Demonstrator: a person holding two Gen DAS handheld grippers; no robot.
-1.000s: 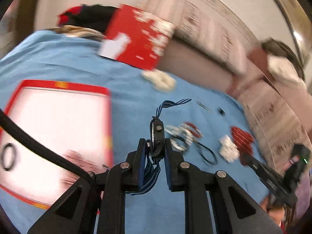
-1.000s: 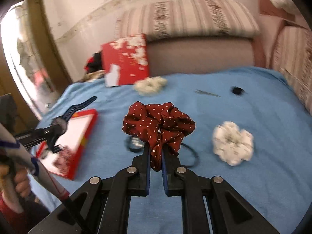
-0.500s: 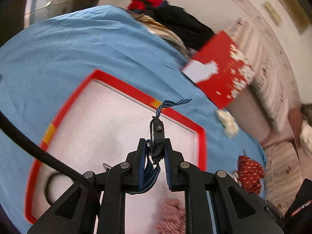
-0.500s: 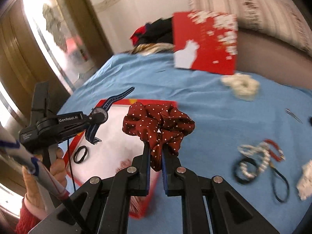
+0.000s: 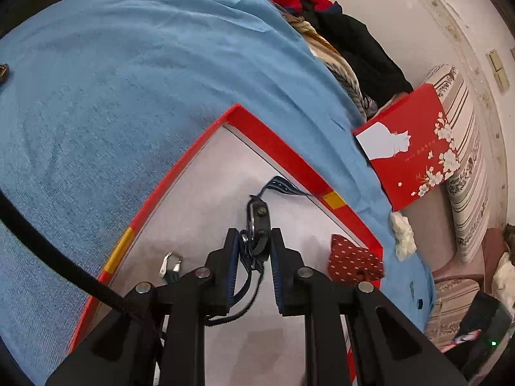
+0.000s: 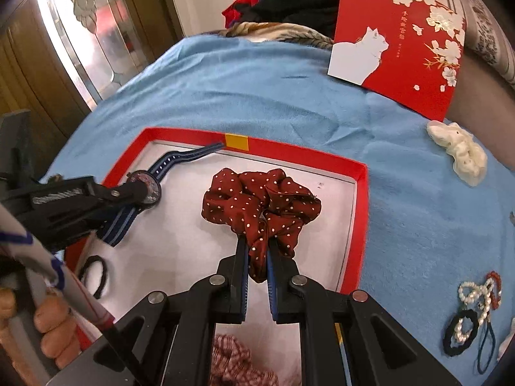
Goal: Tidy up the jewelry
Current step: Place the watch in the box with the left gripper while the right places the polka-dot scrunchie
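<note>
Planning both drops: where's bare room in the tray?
Free: white floor between watch and scrunchie, and along the far red rim. Crowded: near-left by the black hair tie, near edge by the checked scrunchie.

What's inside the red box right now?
Inside the red box, on its white floor: a watch and a dotted scrunchie, both held by tongs, a black hair tie, and a checked scrunchie partly hidden by the right tongs.

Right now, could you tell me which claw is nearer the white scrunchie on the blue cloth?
Right. The right claw is over the tray's near-scrunchie side; the left claw is across the tray from the white scrunchie.
</note>
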